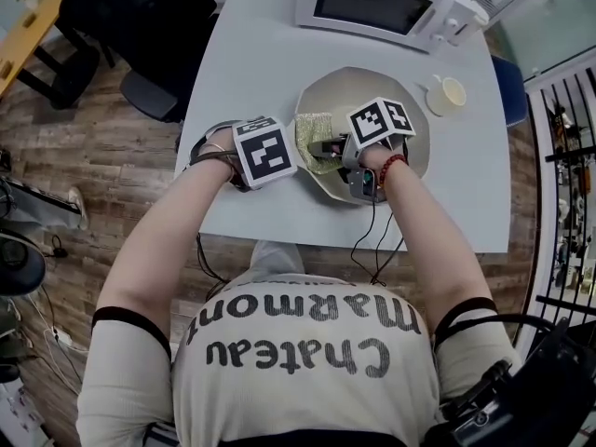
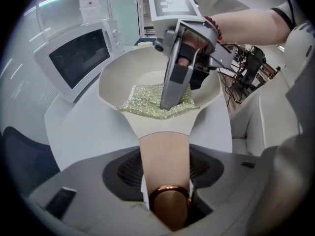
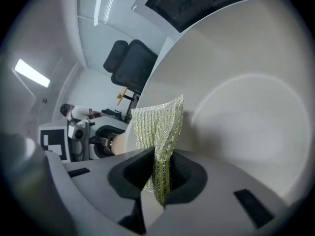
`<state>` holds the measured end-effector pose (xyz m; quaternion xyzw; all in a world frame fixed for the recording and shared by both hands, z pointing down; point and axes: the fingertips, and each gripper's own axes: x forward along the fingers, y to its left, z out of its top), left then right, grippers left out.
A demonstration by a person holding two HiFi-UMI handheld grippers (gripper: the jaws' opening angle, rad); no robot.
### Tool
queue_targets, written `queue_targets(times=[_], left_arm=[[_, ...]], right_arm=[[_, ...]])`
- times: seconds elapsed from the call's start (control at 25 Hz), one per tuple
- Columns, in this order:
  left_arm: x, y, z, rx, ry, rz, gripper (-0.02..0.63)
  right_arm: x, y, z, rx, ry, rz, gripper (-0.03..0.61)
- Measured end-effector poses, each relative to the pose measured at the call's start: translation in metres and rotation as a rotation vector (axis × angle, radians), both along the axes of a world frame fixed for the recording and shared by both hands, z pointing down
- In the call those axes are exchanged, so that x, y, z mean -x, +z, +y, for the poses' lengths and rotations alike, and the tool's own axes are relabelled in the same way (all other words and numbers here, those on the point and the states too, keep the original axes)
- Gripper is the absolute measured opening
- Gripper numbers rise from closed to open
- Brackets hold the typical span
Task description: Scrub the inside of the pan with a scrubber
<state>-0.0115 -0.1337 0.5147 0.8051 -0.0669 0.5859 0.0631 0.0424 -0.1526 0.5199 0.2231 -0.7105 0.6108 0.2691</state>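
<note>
Pan [image 1: 365, 87], pale and round, sits on a grey table [image 1: 261, 54] in the head view, with a green scrubber [image 1: 315, 138] lying inside it on its left half. The left gripper [image 1: 279, 155] meets the pan's left edge, and the right gripper [image 1: 328, 147] reaches over the pan's near rim onto the scrubber. A white microwave [image 1: 377, 3] stands beyond the pan, and a cup [image 1: 452, 91] sits just beyond its right rim. The person's shirt reads "Chateau Marmont", seen upside down. In the left gripper view, the left gripper [image 2: 165, 181] has its jaws partly closed, clamped on the pan handle [image 2: 165, 154], which ends in a copper-coloured ring [image 2: 170, 205]. Past the handle, the pan [image 2: 115, 80] holds the glittery scrubber [image 2: 142, 100] on its floor, with the right gripper [image 2: 170, 101] pressing down on it. In the right gripper view, the right gripper [image 3: 160, 181] has its jaws pinched tight on a fold of the scrubber [image 3: 160, 124], which stands up against the pan [image 3: 246, 122]. An office chair [image 3: 130, 63] shows beyond the pan's rim.
</note>
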Motion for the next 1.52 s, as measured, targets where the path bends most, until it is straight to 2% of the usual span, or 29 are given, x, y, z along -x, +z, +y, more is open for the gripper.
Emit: queue_targets(times=[0.12, 0.24, 0.4, 0.52, 0.6, 0.76, 0.92, 1.16, 1.28, 1.52], left_arm=[[-0.003, -0.002, 0.001, 0.001, -0.009, 0.019, 0.222], [-0.004, -0.003, 0.000, -0.001, -0.015, 0.022, 0.221], [-0.005, -0.001, -0.001, -0.007, -0.018, 0.025, 0.222], [-0.004, -0.002, -0.001, -0.010, -0.020, 0.020, 0.222], [-0.004, -0.003, 0.000, -0.013, -0.024, 0.019, 0.222], [-0.002, -0.002, 0.002, -0.015, -0.033, 0.018, 0.222], [-0.002, -0.002, 0.002, -0.010, -0.034, 0.019, 0.222], [-0.002, -0.003, 0.002, -0.011, -0.040, 0.019, 0.222], [-0.002, -0.003, 0.002, -0.014, -0.046, 0.018, 0.222], [-0.002, -0.002, 0.001, -0.007, -0.055, 0.016, 0.222]], right_arm=[[-0.014, 0.019, 0.000, -0.029, -0.066, 0.154, 0.057], [-0.024, 0.029, 0.003, -0.036, -0.112, 0.244, 0.057], [-0.057, 0.049, 0.011, -0.071, -0.234, 0.430, 0.057], [-0.070, 0.050, 0.016, -0.101, -0.300, 0.489, 0.057], [-0.080, 0.049, 0.020, -0.122, -0.376, 0.562, 0.057], [-0.109, 0.049, 0.030, -0.098, -0.496, 0.696, 0.057], [-0.130, 0.049, 0.034, -0.096, -0.554, 0.774, 0.057], [-0.158, 0.041, 0.027, -0.142, -0.709, 0.983, 0.057], [-0.166, 0.040, 0.021, -0.197, -0.798, 1.060, 0.057], [-0.194, 0.035, 0.008, -0.247, -0.825, 1.183, 0.057]])
